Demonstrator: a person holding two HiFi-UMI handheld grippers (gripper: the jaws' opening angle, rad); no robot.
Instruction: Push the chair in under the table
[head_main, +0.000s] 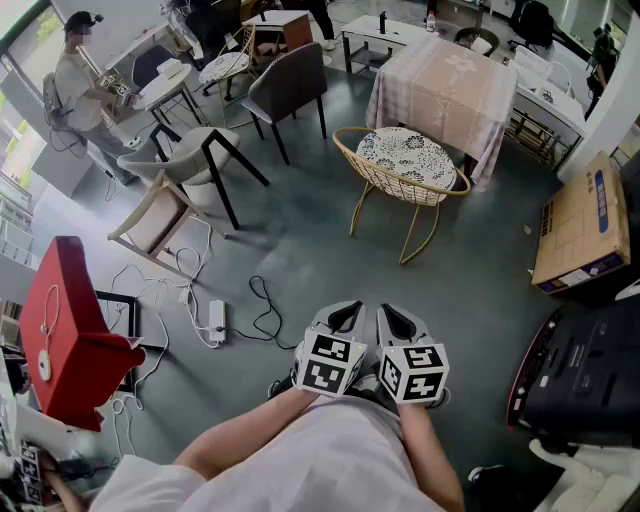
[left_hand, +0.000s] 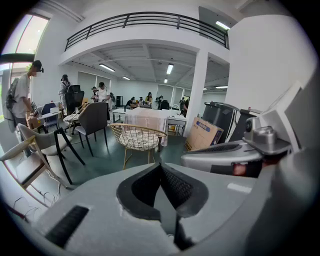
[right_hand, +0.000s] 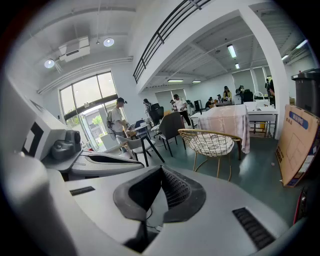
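Observation:
A gold wire chair (head_main: 405, 160) with a patterned cushion stands on the grey floor, pulled out from a table (head_main: 445, 85) under a pink cloth. Its seat faces away from the table's near corner. My left gripper (head_main: 347, 312) and right gripper (head_main: 395, 315) are side by side close to my body, well short of the chair, both shut and empty. The left gripper view shows the chair (left_hand: 137, 137) ahead of its jaws (left_hand: 161, 167), with the table (left_hand: 147, 120) behind it. The right gripper view shows the chair (right_hand: 210, 142) and table (right_hand: 227, 120) right of its jaws (right_hand: 161, 170).
Grey chairs (head_main: 290, 85) and a tipped wooden chair (head_main: 150, 220) stand at the left. A power strip with cables (head_main: 215, 320) lies on the floor near a red object (head_main: 70, 330). A cardboard box (head_main: 580, 225) and a black machine (head_main: 580, 375) line the right. A person (head_main: 80, 85) stands at the far left.

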